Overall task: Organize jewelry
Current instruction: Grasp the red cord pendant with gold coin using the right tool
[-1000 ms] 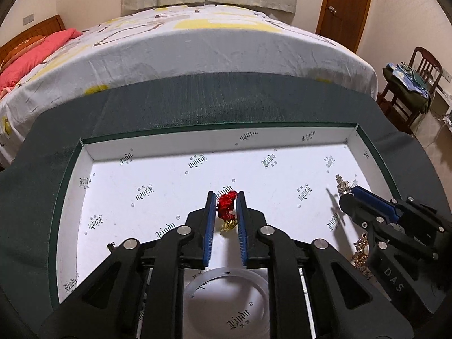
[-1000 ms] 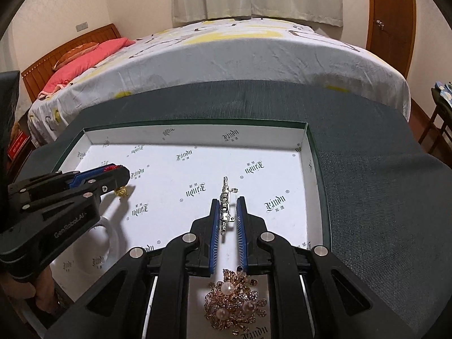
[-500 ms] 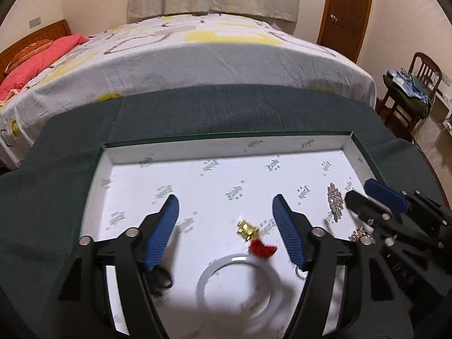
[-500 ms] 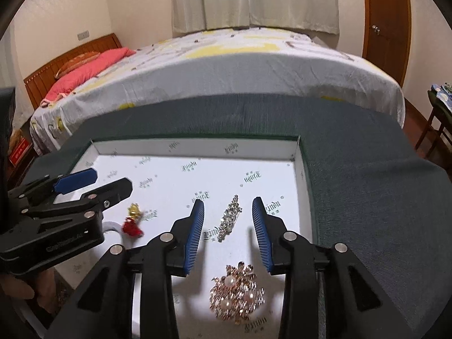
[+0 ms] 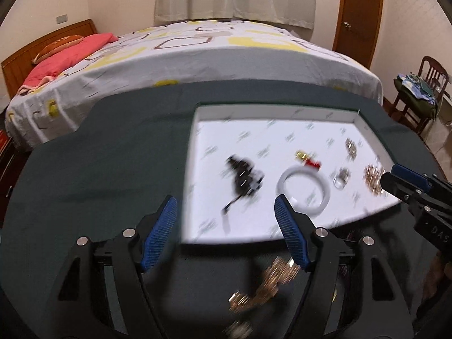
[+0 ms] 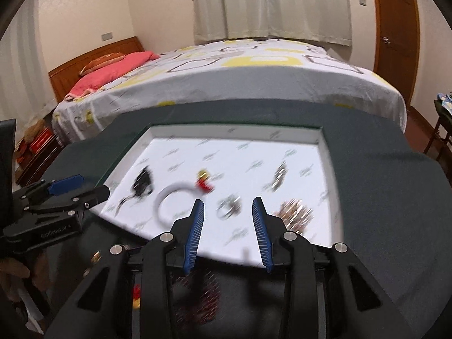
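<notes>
A shallow white tray (image 5: 271, 111) (image 6: 234, 134) lies on a dark green cloth. In it lie a black piece (image 5: 243, 173) (image 6: 142, 182), a white bangle (image 5: 303, 190) (image 6: 172, 197), a red and gold piece (image 5: 309, 161) (image 6: 204, 183), a silver ring (image 5: 340, 178) (image 6: 228, 207), a rhinestone clip (image 5: 350, 147) (image 6: 278, 176) and a gold pearl brooch (image 5: 373, 176) (image 6: 296, 214). My left gripper (image 5: 224, 220) is open and empty, above the tray's near left corner. My right gripper (image 6: 227, 223) is open and empty, above the tray's near edge. Both views are blurred.
Loose gold pieces (image 5: 271, 282) lie on the cloth under the left gripper; red pieces (image 6: 197, 296) lie under the right one. A bed (image 5: 197, 53) stands behind the table, a chair (image 5: 423, 90) at far right, and a door (image 6: 395, 22) beyond.
Both grippers opened, dropped the red piece and the clip in the tray, then pulled back toward the near edge. The left gripper swung left.
</notes>
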Motion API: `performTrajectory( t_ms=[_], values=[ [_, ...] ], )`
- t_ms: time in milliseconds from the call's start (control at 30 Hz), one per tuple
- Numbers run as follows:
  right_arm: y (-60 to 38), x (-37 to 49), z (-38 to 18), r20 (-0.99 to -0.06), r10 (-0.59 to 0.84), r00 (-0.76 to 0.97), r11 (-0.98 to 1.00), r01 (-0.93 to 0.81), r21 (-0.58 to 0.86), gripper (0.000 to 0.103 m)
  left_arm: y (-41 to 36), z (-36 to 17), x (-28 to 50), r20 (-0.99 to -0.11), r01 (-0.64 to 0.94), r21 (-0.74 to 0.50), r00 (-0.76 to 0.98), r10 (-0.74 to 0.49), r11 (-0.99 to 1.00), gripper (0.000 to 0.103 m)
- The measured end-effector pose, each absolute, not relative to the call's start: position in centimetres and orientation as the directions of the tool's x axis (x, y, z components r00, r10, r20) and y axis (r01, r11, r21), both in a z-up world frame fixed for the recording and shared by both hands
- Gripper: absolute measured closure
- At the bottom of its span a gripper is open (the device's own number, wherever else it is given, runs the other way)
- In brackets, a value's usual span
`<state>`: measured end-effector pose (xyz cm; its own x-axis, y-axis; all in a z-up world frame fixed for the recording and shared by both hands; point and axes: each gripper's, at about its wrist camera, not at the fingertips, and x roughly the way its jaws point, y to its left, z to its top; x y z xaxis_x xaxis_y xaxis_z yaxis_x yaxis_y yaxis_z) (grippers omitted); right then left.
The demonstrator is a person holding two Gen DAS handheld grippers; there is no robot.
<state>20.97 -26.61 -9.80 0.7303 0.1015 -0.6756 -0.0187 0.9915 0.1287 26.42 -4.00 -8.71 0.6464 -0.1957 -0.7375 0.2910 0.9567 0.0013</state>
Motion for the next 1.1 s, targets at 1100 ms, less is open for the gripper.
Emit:
performTrajectory(
  t_ms=[1100],
  values=[
    [-17.2,16.2,-14.7,-0.759,0.157,0.632,0.986,-0.139,0.088,0.067,5.9,-10.4,20.8,-0.773,0.225,-0.054,0.608,-0.184,0.973,0.033]
  ],
)
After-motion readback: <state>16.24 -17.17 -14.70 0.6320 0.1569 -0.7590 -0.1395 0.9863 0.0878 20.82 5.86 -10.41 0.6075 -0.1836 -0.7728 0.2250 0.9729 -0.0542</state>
